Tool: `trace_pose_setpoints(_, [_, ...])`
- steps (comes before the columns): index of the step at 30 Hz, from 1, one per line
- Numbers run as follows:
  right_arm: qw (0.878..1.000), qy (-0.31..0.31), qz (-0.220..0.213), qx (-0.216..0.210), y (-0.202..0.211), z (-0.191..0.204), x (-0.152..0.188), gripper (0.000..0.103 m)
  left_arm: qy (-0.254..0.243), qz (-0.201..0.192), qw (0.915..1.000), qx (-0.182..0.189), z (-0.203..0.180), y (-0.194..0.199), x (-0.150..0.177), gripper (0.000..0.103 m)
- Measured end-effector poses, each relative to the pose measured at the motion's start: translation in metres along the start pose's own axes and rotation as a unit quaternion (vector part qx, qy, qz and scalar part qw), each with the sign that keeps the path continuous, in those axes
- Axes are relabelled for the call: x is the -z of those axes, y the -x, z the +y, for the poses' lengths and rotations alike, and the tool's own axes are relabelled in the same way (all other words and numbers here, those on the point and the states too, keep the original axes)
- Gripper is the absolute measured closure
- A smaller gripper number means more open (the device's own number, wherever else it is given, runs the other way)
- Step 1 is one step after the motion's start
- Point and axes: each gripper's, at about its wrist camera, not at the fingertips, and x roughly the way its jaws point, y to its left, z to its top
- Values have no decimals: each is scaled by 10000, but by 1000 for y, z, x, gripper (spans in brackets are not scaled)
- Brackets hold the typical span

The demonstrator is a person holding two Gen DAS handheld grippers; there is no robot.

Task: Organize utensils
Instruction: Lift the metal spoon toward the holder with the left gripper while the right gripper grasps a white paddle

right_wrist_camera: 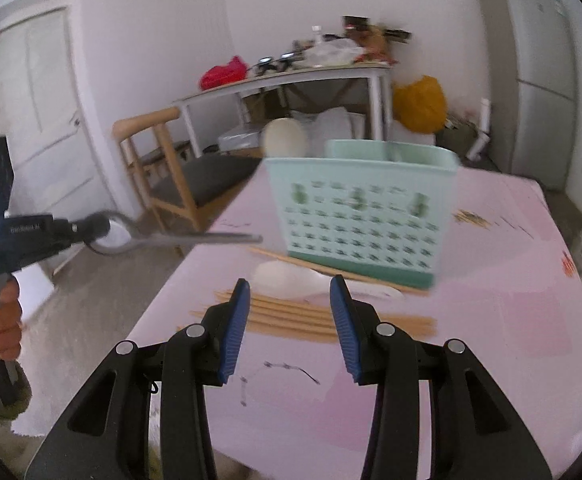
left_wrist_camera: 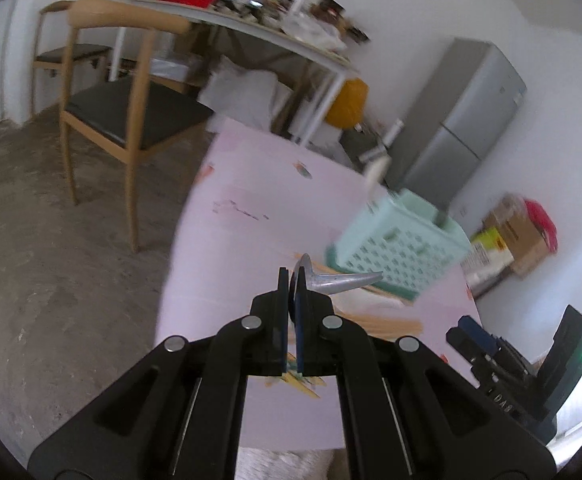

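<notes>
Scissors [right_wrist_camera: 179, 236] — bare metal, with looped handles and slim blades brought together to a point — are pinched by one handle loop in your left tool [left_wrist_camera: 291, 276], whose jaws are shut tight on the thin metal. The blades jut sideways from the grip and point toward the basket [right_wrist_camera: 361, 216]; holding by the loop leaves the whole blade length free, which in my judgement suits lowering it point-first into a compartment. Seen from the right wrist, the scissors hang in the air above the near-left edge of the bench [right_wrist_camera: 491, 320], short of the basket and clear of it.

Your right tool [right_wrist_camera: 289, 296] is half spread with nothing between its blue pads — poised above the bundle of wooden chopsticks [right_wrist_camera: 291, 314] lying flat on the pink cover, probably the next item to collect. Just beyond the bundle a white spoon [right_wrist_camera: 291, 276] lies on the bench, and a single chopstick [right_wrist_camera: 331, 266] rests along the foot of the basket.

The basket is pale mint plastic with a darker green base and a grid of small perforations, standing upright. A pale rounded utensil head [right_wrist_camera: 285, 138] already rises above its rim at the left end, so some sorting looks done. Motion blur softens the basket's details.
</notes>
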Motion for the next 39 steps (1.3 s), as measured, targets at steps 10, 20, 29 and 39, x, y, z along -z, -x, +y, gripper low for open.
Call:
trace_pose_setpoints(10, [9925,1079,502,291,-82,54,-6,69,580,-34,9982,-118,49,-17,-11,102])
trace_pose_setpoints(20, [9744,1849,992,811,-128,71,1,82,761,139,9969,-128,69,-45,-19,102])
trace_pose_setpoints(29, [9636,2112,1269,1042,-144,77,2,83,792,237,9965,-110,71,-56,-20,102])
trace_pose_setpoints(39, [9605,2160,1257,1223,-146,82,-2,94,731,158,9971,-127,70,-55,-22,102])
